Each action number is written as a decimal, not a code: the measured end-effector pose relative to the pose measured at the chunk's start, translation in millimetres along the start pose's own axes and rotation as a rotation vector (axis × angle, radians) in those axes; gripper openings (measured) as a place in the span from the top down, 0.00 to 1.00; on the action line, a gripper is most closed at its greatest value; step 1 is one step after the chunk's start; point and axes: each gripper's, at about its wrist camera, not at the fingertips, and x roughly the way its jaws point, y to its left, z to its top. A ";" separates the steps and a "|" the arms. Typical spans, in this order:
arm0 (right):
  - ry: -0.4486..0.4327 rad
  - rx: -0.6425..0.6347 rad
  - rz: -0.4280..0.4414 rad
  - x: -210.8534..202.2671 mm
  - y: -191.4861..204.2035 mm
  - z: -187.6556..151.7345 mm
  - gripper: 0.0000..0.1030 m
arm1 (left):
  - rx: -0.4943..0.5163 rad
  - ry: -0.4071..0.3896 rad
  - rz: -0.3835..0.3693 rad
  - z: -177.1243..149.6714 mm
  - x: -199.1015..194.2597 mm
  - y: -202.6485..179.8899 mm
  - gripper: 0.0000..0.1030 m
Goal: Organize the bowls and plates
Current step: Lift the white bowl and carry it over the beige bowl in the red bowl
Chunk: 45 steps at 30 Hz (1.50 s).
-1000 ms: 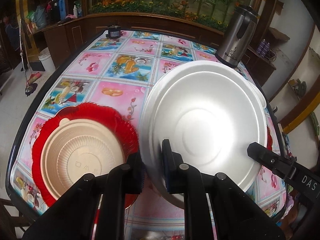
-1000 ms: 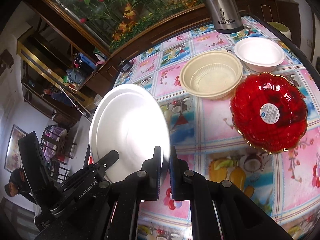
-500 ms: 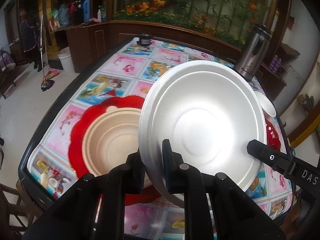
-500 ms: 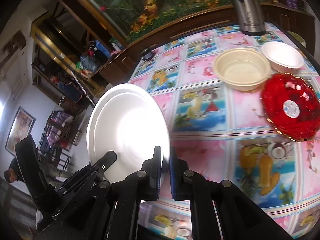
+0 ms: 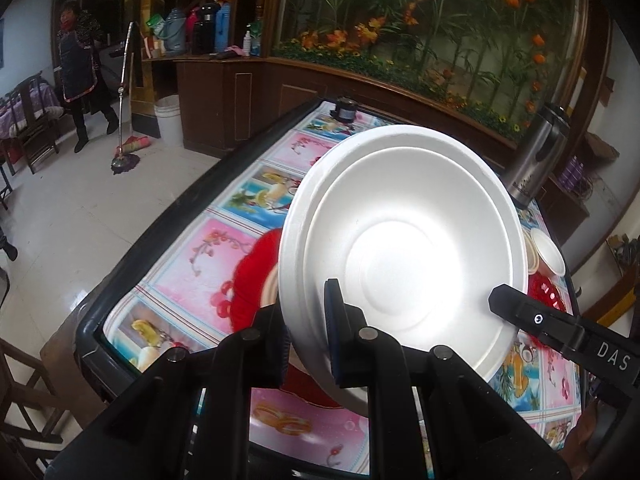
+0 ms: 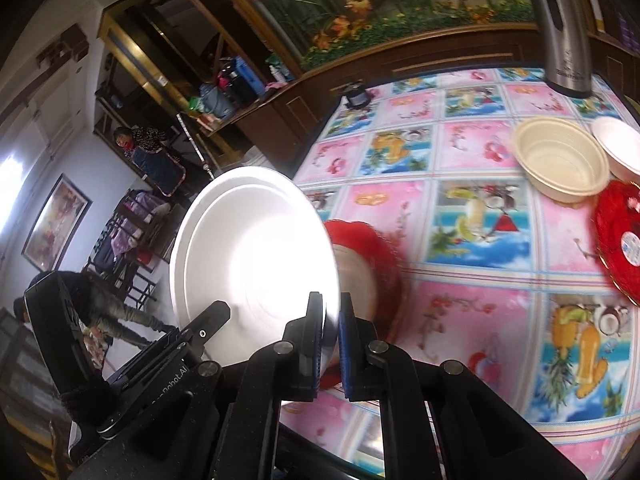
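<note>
A large white foam plate (image 5: 404,248) is held in the air by both grippers. My left gripper (image 5: 308,332) is shut on its near rim. My right gripper (image 6: 329,336) is shut on the opposite rim of the same plate (image 6: 252,256). Beneath it on the table lies a red scalloped plate (image 5: 252,276) with a beige bowl (image 6: 356,276) on it, mostly hidden. A second red plate (image 6: 622,240), a cream bowl (image 6: 560,164) and a small white bowl (image 6: 618,148) sit at the table's right side.
The table (image 6: 472,248) has a pink fruit-print cloth and a black rim (image 5: 160,224). A steel thermos (image 5: 536,160) and a small dark jar (image 5: 345,110) stand at the far edge. A person with a mop (image 5: 80,68) stands on the floor at left.
Both grippers have carried the white plate leftward and higher, over the red plate with the beige bowl; that pair is now mostly covered in both views.
</note>
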 end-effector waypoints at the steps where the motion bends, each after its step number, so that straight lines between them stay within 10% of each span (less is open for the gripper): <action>1: 0.003 -0.007 0.003 2.5 3.9 0.8 0.93 | -0.005 0.000 0.005 0.6 1.1 3.2 0.88; 45: 0.142 0.044 -0.037 78.6 -13.4 -1.6 0.93 | -0.014 0.138 0.085 -11.0 68.7 14.3 0.87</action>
